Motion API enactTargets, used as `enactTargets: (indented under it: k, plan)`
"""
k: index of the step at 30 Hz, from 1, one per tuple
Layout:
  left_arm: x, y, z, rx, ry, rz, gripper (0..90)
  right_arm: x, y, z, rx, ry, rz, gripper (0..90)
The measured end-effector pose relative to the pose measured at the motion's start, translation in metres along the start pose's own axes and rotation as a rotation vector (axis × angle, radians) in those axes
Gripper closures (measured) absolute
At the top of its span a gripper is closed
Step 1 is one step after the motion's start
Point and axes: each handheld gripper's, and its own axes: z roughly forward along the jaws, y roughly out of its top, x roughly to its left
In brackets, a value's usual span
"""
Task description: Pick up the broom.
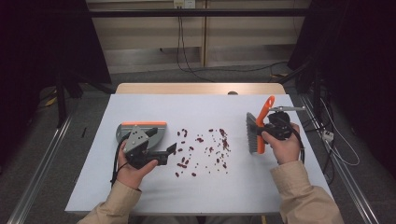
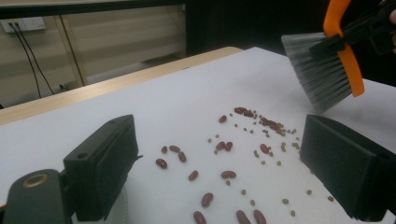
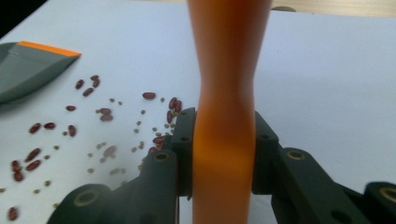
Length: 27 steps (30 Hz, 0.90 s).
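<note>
Red beans and small green ones (image 1: 205, 149) lie scattered over the middle of the white table. A grey dustpan with an orange edge (image 1: 154, 128) lies flat at their left. My left gripper (image 1: 168, 154) hovers in front of the dustpan, pointing at the beans, open with nothing between its fingers. In the left gripper view the beans (image 2: 224, 147) lie beyond my open left gripper (image 2: 224, 163). My right gripper (image 1: 267, 127) is shut on the orange handle of a brush (image 1: 256, 133), whose grey bristles hang just right of the beans. The handle (image 3: 224, 70) stands clamped in the right gripper view.
The white sheet (image 1: 140, 196) covers the table up to a wooden strip (image 1: 201, 87) at the far edge, where a small round thing (image 1: 232, 93) sits. Cables run over the floor behind and to the right. The dustpan (image 3: 28, 65) shows far left in the right gripper view.
</note>
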Motion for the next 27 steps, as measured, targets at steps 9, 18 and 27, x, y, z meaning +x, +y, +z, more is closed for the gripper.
enactTargets:
  k: [9,18,27]
  plan:
    - [0.007,-0.005,-0.005,0.002,0.014,-0.011,11.0,-0.001,0.000,0.038,-0.041,-0.026,0.015,70.4]
    - [0.011,-0.007,-0.006,0.001,0.022,-0.021,11.0,0.000,0.002,0.060,-0.020,-0.039,0.000,70.3]
    - [0.016,-0.010,-0.009,-0.003,0.034,-0.030,11.0,0.006,0.001,0.067,0.030,-0.066,-0.067,61.5]
